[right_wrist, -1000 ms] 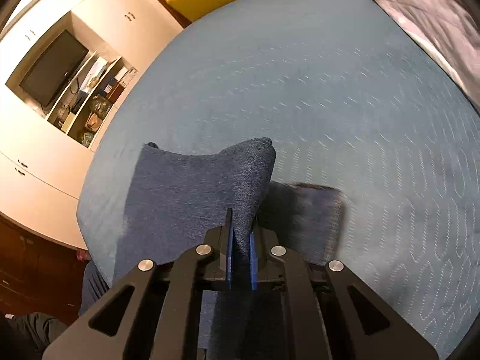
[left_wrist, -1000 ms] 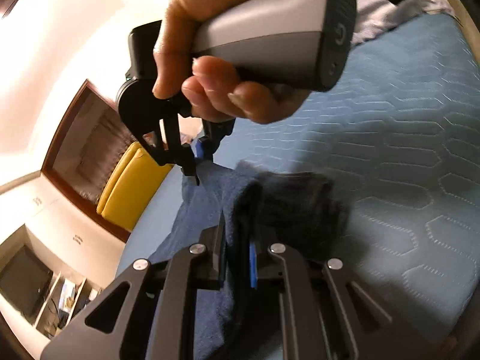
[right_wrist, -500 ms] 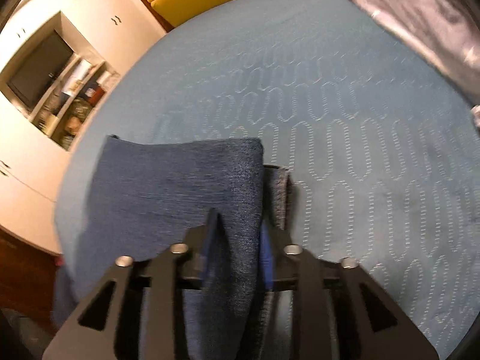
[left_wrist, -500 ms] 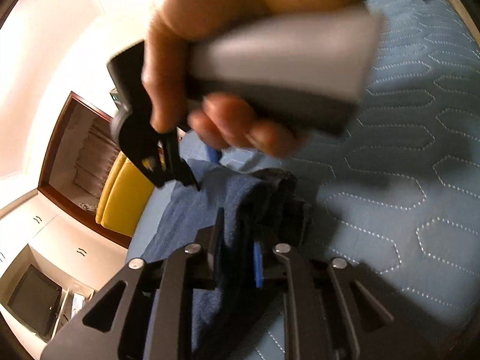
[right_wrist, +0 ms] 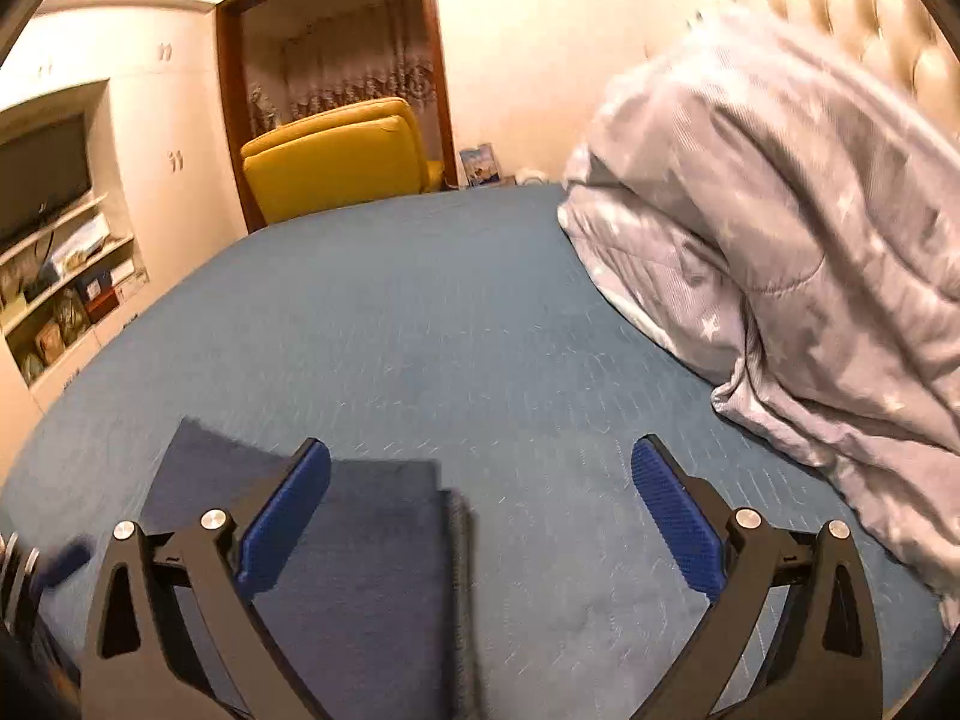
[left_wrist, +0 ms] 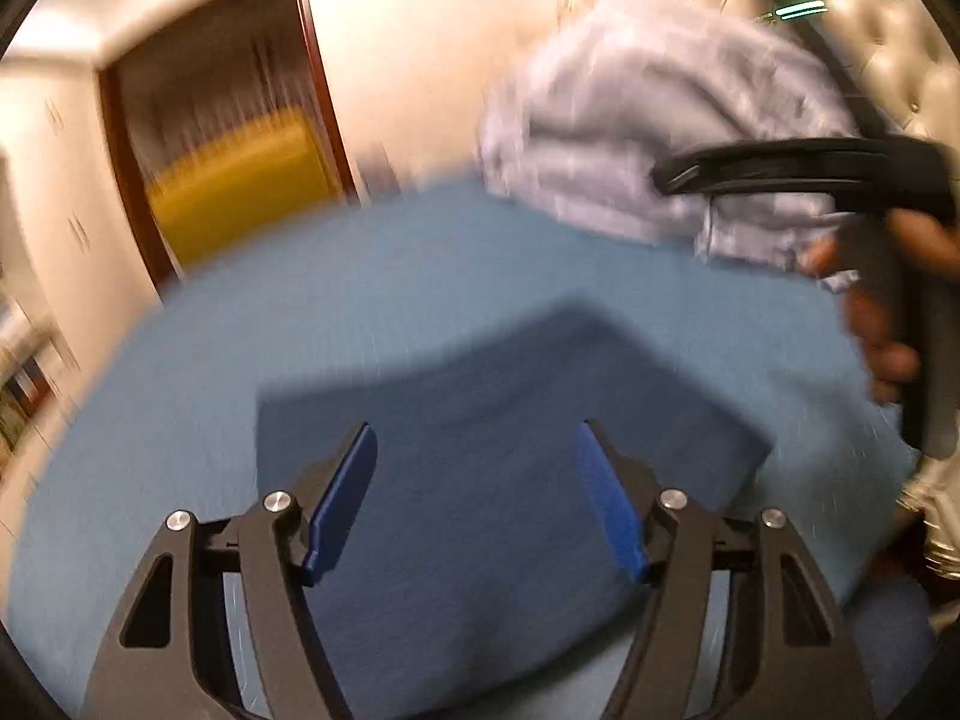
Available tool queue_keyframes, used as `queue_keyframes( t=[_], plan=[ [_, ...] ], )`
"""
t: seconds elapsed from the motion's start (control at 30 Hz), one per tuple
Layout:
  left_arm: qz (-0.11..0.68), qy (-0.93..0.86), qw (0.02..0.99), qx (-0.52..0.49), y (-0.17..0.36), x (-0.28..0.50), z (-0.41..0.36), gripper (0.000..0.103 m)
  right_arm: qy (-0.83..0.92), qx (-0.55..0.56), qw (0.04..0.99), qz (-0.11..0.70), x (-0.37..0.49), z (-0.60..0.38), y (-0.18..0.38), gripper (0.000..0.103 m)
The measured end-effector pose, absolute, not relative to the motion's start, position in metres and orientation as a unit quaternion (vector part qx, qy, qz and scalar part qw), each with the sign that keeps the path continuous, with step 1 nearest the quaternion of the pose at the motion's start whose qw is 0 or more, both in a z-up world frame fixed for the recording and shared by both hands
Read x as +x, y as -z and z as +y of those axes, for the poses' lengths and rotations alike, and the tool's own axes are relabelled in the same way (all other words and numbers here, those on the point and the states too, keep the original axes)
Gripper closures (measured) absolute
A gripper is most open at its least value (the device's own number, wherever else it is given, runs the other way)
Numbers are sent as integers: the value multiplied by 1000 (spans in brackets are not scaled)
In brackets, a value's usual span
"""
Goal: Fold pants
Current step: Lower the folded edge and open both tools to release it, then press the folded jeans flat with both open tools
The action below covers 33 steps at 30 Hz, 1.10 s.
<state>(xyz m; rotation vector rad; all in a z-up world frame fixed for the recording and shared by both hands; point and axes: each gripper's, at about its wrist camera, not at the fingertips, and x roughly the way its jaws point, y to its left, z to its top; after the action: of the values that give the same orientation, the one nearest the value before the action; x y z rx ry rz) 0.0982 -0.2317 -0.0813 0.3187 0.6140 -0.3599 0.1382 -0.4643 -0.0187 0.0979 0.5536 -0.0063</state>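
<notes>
The dark blue pants lie folded flat on the blue bedspread. My left gripper hovers over them with its jaws opening and nothing pressed between the blue pads. In the right wrist view the same folded pants sit at the lower left. My right gripper is above their right edge, jaws opening wide, with no cloth in them. A hand on the right gripper's handle shows at the right of the blurred left wrist view.
A bunched grey star-print duvet lies at the head of the bed against a tufted headboard. A yellow armchair stands past the far side. Wall shelves with a TV are on the left.
Both grippers let go of the pants, opened and lifted back. The cloth, held up in a fold before, now lies flat on the bed.
</notes>
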Motion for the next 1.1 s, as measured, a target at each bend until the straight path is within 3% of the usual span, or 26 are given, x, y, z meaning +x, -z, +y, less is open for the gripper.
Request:
queue_keyframes(
  t=[0.03, 0.17, 0.33, 0.37, 0.43, 0.47, 0.5, 0.53, 0.6, 0.67, 0.83, 1.1],
  plan=[
    [315, 161, 923, 151, 82, 109, -217, 33, 8, 40, 960, 278, 129, -449, 20, 5],
    [346, 102, 923, 134, 81, 132, -182, 12, 35, 14, 951, 307, 116, -403, 40, 5],
    [304, 194, 922, 143, 61, 156, -187, 5, 61, 6, 941, 334, 118, -389, 71, 5],
    [310, 196, 920, 139, 59, 165, -193, 7, 53, 7, 938, 341, 119, -389, 77, 6],
    [324, 227, 912, 111, 56, 186, -203, 24, 76, -4, 931, 356, 120, -393, 89, 8],
    [344, 258, 898, 97, 59, 202, -216, 49, 95, -3, 924, 370, 121, -398, 97, 25],
    [362, 265, 888, 100, 67, 216, -229, 67, 99, 4, 920, 380, 122, -403, 102, 35],
    [380, 268, 879, 108, 73, 231, -250, 91, 102, 19, 912, 397, 125, -411, 111, 35],
    [400, 300, 859, 107, 90, 250, -284, 93, 108, 31, 899, 423, 129, -420, 126, 47],
    [420, 306, 845, 124, 113, 263, -315, 96, 93, 53, 894, 435, 130, -425, 140, 52],
    [447, 307, 831, 125, 157, 288, -351, 101, 100, 41, 891, 440, 132, -424, 144, 52],
    [431, 276, 858, 40, 126, 299, -309, 99, 99, 41, 888, 448, 131, -424, 139, 52]
  ],
)
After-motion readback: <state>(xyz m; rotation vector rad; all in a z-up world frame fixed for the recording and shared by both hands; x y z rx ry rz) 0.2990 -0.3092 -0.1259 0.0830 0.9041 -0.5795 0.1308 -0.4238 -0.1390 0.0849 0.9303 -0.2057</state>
